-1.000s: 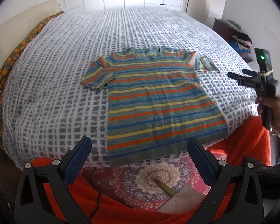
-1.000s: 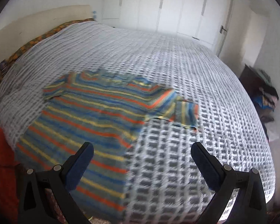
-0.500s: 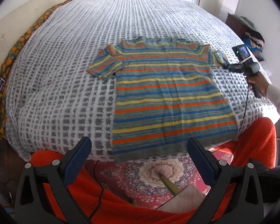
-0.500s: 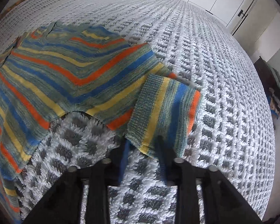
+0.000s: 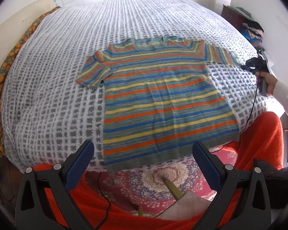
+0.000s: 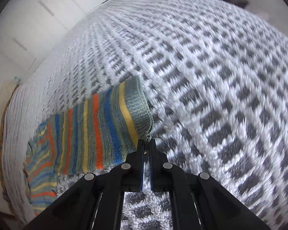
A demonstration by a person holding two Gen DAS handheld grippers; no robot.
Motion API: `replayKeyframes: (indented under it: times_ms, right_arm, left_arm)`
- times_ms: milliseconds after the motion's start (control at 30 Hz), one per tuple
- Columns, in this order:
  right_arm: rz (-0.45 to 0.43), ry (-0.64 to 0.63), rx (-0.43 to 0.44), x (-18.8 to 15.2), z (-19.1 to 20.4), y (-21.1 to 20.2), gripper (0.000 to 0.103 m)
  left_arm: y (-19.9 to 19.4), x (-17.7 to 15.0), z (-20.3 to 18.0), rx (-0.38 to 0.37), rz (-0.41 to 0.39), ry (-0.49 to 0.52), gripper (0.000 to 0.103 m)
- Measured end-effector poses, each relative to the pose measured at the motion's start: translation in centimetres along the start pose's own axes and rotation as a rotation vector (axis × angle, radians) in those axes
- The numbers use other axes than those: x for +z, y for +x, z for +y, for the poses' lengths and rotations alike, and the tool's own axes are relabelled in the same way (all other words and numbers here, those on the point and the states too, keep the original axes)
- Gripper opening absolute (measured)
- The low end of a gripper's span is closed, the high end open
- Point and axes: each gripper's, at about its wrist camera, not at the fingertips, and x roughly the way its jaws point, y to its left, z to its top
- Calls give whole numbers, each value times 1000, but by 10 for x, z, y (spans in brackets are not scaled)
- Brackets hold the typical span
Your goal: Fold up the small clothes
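**Right sleeve pinched, left side still waiting**

Over on the bed (image 5: 48, 80), the striped knit T-shirt (image 5: 159, 103) lies flat and face up, collar toward the far side, hem hanging just past the near edge above the patterned rug (image 5: 163, 180).

The right gripper (image 6: 147, 147) is clenched on the cuff corner of the right sleeve (image 6: 109, 126). You can see the ribbed edge bunched right at the tips, with the sleeve stretched straight away from the shirt body. From the left wrist view that same gripper (image 5: 248, 66) sits at the outer end of the sleeve, out toward the bed's right edge.

The left gripper (image 5: 142, 164) is wide open with nothing in it, hovering over the hem end, well apart from the left sleeve (image 5: 92, 72).

What matters for the next bit, I reckon: the shirt's long axis runs collar to hem, and the held sleeve sticks out sideways from it. So the fold goes inward, across toward the shirt's middle, and the right hand is clearly the one placed to do it. The left is nearer the hem if it needs pinning.
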Motion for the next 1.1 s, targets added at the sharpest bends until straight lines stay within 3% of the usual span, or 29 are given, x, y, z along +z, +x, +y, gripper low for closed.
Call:
replayKeyframes:
  times_ms: [133,400,500,567,633,667,933,1100]
  right_arm:
    - [-2,277,67,-22,-23,0,4]
    - [-79,308,-10,-31,-38,-31,1]
    - [-87,186,-72,-31,-29,-48,5]
    - [-111,81,-88,-40,-8,-60,18]
    - [-125,-4,-87,-57,12,-75,59]
    - [-137,-35,-75,-70,21,-84,65]
    - [-185,-302,53,-203,121,-128,68]
    - [-137,-490,133,-282,175,-128,69]
  left_arm:
    - [-3,0,5,12,-4,-20,102]
    - [1,-1,10,-10,4,-43,102]
    - [5,0,15,2,5,-59,102]
    - [7,-1,22,-5,5,-86,102]
    - [11,-2,28,-13,11,-107,102]
    - [14,-2,31,-13,16,-113,102]
    - [33,-4,47,31,14,-123,102]
    - [50,-13,48,25,23,-77,102]
